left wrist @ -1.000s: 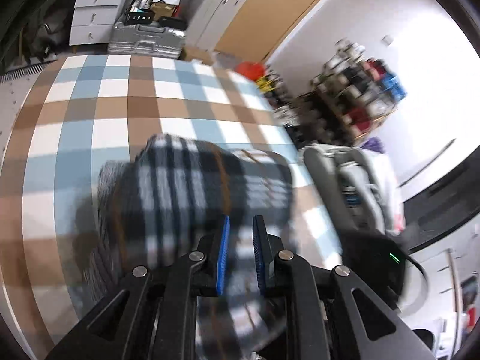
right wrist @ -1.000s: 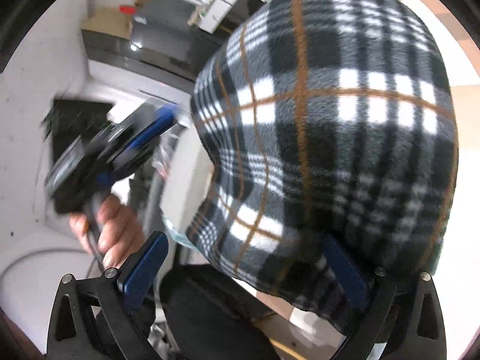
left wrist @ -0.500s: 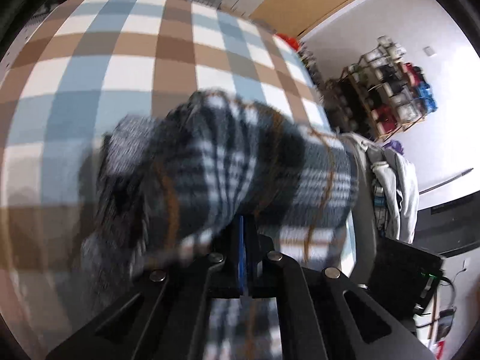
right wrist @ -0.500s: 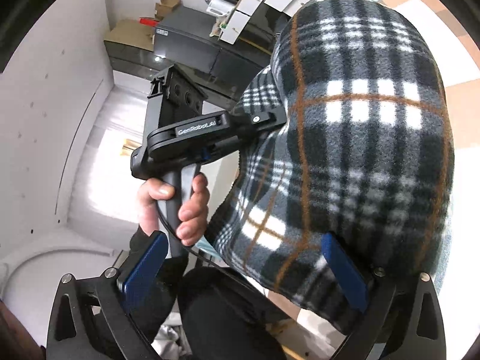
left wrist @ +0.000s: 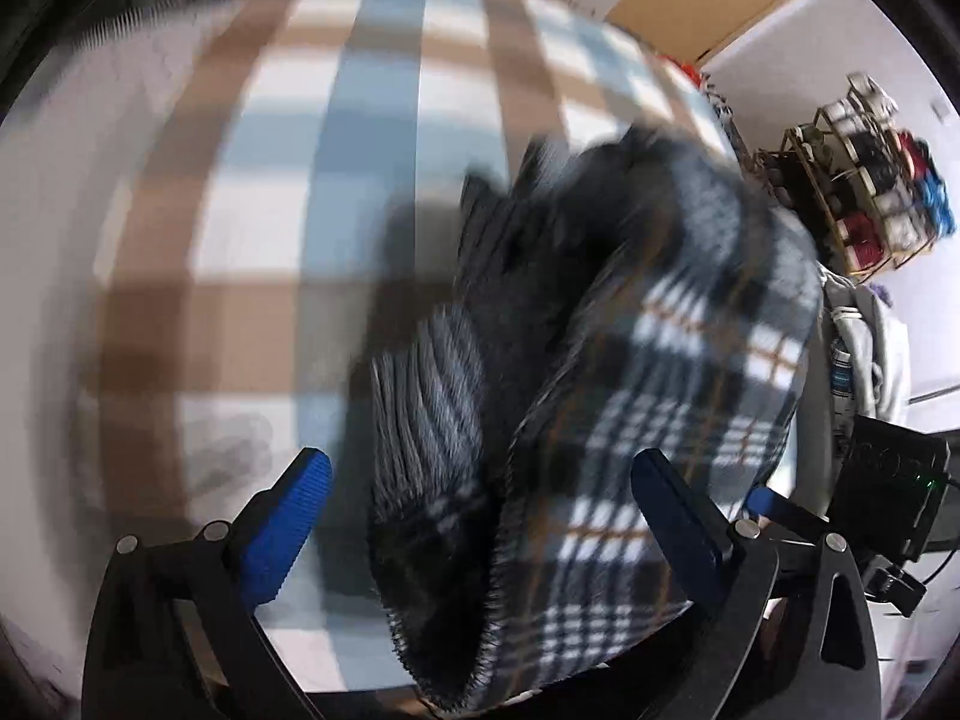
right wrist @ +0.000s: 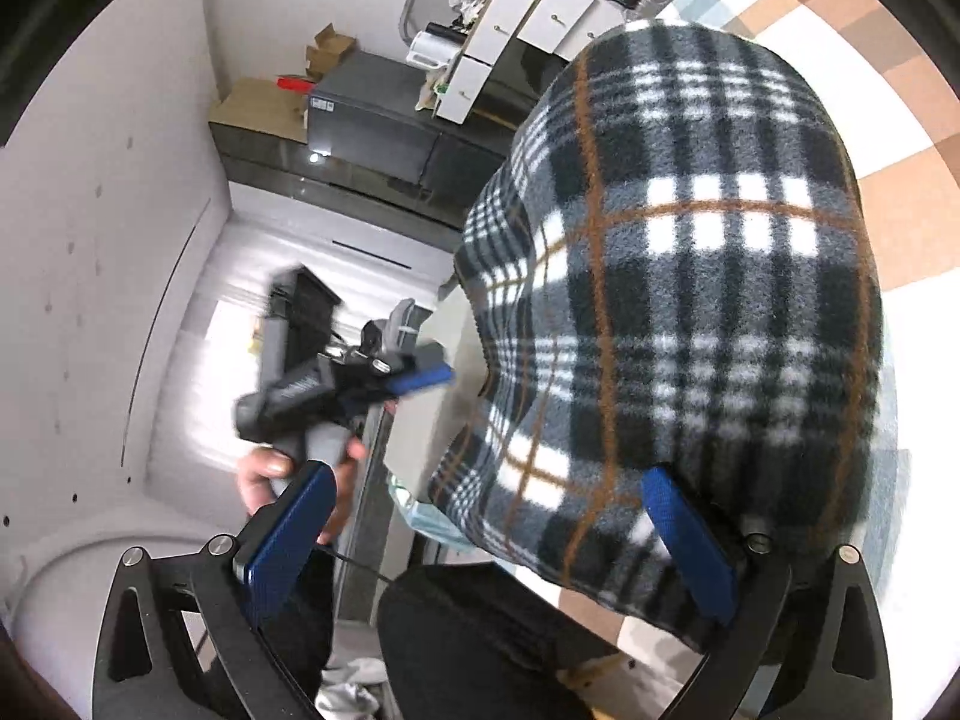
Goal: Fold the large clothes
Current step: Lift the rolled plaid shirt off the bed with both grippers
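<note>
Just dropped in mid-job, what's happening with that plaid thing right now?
A person is folding a plaid fleece garment over a checked cloth surface. The left gripper is opening, with the bunched fleece between its blue pads but not pinched. The right gripper stands wide open, the fleece draped over one finger; the view from the right wrist also shows the hand holding the left gripper off beside the garment.

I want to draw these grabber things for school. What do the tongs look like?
Each pair of tongs has a black frame with triangle cut-outs, silver round bolts and two blue ribbed pads. See the left tongs and the right tongs. From the right camera, the left tool also shows a black body with small white lettering, a grey handle and a thin black cable.
</note>
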`<state>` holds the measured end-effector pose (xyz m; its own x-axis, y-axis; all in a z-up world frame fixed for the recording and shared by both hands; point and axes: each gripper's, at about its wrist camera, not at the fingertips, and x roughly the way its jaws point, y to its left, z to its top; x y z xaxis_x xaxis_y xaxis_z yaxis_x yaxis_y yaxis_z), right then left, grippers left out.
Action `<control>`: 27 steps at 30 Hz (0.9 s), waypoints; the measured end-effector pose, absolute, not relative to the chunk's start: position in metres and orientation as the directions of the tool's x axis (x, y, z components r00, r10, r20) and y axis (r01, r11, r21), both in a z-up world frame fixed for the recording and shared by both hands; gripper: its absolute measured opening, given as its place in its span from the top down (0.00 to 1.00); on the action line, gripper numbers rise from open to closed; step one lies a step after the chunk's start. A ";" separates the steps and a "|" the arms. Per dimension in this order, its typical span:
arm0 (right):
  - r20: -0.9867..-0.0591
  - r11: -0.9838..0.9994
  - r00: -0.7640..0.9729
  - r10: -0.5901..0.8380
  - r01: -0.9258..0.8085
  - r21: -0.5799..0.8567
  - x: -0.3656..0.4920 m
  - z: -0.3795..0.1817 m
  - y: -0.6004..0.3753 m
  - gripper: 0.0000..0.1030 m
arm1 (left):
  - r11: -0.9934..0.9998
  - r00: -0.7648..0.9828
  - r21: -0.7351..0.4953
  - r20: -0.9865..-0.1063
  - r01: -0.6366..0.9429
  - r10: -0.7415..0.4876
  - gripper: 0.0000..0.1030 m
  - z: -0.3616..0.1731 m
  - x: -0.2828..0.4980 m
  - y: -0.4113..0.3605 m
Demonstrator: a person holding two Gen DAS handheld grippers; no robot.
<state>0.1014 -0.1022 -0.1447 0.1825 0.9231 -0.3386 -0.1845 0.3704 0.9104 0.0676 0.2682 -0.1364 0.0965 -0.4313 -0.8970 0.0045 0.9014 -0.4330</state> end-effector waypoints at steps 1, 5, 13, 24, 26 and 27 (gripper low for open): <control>-0.328 0.361 0.187 0.926 -0.184 0.914 0.099 -0.142 -0.105 0.00 | 0.870 0.059 -0.492 -0.870 -0.019 -0.490 0.05 -0.149 0.068 0.270; -0.265 0.316 0.240 0.934 -0.211 0.925 0.089 -0.126 -0.127 0.00 | 0.792 0.020 -0.608 -0.794 -0.057 -0.608 0.05 -0.167 0.072 0.276; -0.581 0.701 0.462 0.671 -0.140 0.699 0.096 -0.126 -0.173 0.00 | 0.746 -0.042 -0.665 -0.744 -0.041 -0.666 0.24 -0.182 0.084 0.282; -0.651 0.672 0.185 0.736 -0.083 0.736 0.134 -0.180 -0.142 0.00 | 0.720 -0.182 -0.692 -0.703 -0.049 -0.688 0.26 -0.203 0.105 0.278; -0.645 0.663 0.173 0.744 -0.077 0.745 0.135 -0.182 -0.144 0.00 | 0.724 -0.200 -0.690 -0.706 -0.024 -0.679 0.26 -0.202 0.110 0.273; -0.647 0.664 0.167 0.744 -0.076 0.744 0.136 -0.183 -0.145 0.00 | 0.725 -0.211 -0.689 -0.707 -0.010 -0.675 0.26 -0.202 0.114 0.271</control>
<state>0.1359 -0.1445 -0.1835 0.1666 0.7444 -0.6466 -0.0760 0.6635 0.7443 0.1141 0.2707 -0.2020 -0.2106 -0.6746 -0.7075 -0.0100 0.7251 -0.6885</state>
